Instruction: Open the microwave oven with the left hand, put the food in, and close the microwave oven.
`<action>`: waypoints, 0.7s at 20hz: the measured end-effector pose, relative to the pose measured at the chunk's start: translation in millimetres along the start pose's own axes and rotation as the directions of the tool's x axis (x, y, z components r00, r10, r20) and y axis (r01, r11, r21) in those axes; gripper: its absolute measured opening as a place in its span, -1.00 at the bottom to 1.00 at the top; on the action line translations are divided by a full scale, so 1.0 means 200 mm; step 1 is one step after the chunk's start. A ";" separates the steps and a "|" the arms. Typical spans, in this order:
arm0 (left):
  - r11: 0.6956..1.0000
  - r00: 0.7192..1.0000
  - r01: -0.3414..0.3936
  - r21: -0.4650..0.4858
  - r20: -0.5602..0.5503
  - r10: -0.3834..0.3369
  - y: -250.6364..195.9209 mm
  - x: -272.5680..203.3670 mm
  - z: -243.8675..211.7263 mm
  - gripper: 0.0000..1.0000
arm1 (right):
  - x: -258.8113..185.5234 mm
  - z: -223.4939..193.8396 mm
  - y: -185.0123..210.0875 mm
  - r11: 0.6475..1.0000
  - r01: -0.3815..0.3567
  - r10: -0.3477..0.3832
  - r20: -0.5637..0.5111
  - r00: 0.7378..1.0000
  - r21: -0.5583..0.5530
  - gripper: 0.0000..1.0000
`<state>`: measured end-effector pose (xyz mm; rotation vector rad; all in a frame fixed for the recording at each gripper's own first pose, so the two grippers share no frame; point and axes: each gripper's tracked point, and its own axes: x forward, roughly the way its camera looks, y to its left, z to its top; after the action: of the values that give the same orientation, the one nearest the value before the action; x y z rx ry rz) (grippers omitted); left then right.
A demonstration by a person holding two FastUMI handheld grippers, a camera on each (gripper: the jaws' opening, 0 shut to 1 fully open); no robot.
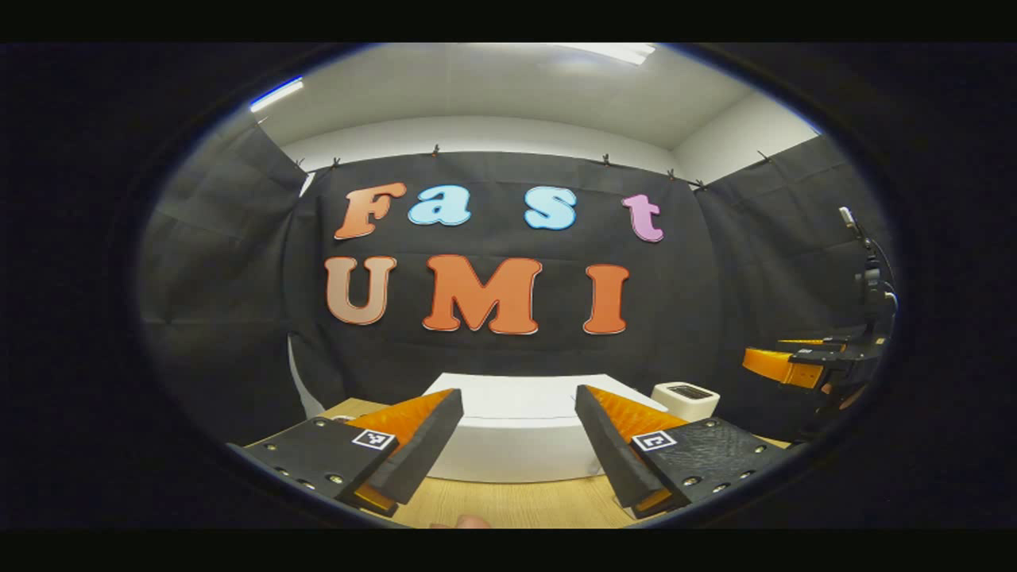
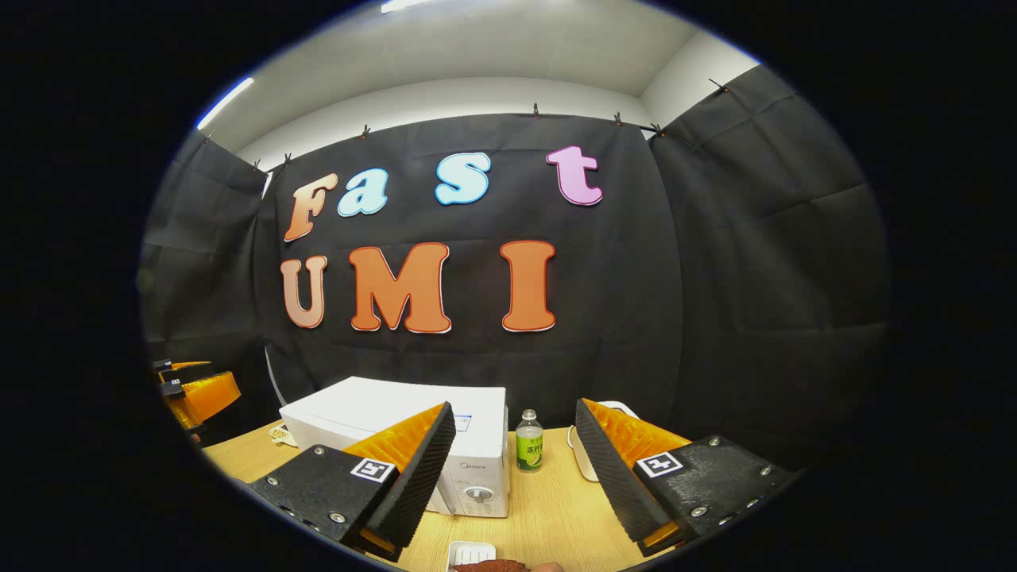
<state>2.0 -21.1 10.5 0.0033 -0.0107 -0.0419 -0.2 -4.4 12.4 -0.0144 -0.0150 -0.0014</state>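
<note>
- White and boxy, the microwave oven (image 2: 413, 445) sits toward the back of the wooden table (image 2: 548, 508), its door shut and its knob facing me in the right gripper view.
- My left gripper (image 1: 519, 445) hangs above the table's near part with its jaws spread wide, nothing between them; the microwave oven (image 1: 516, 433) lies straight beyond the gap.
- My right gripper (image 2: 515, 469) is likewise wide apart and holds nothing, poised above the table's near edge.
- Between its fingers I see a small bottle (image 2: 529, 442) with a green label, upright just beside the oven's right side.
- At the near edge of the table in the right gripper view lies a small white dish (image 2: 471, 551), and touching its near side is something reddish brown, the food (image 2: 493, 566), though it is cut off and I cannot tell what it is.
- A pale toaster-like box (image 1: 686, 400) stands toward the table's back right corner in the left gripper view.
- My right gripper (image 1: 783, 365) also shows at the far right of the left gripper view, raised off the table.
</note>
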 end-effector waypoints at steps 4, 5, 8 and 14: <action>1.000 1.000 0.021 -0.022 -0.007 -0.021 -0.04 0.01 -0.02 0.83 | 0.00 0.00 -0.02 1.000 0.001 -0.001 0.001 1.000 -0.003 0.89; 0.999 1.000 0.026 -0.027 -0.006 -0.026 -0.05 0.01 -0.02 0.84 | 0.01 -0.01 -0.02 1.000 0.002 -0.002 0.000 1.000 -0.005 0.89; 0.998 0.999 0.042 -0.045 -0.008 -0.042 -0.09 0.03 -0.07 0.84 | 0.01 -0.02 -0.03 1.000 0.008 -0.008 -0.003 1.000 -0.007 0.89; 1.000 0.998 0.023 -0.015 -0.064 -0.024 -0.20 0.14 -0.37 0.83 | 0.00 -0.02 -0.05 1.000 0.014 -0.014 -0.001 1.000 0.001 0.90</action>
<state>30.1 -62.8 -64.2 -0.0099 0.0537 -0.0649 0.1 -14.0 8.6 -0.0133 -0.0142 -0.0152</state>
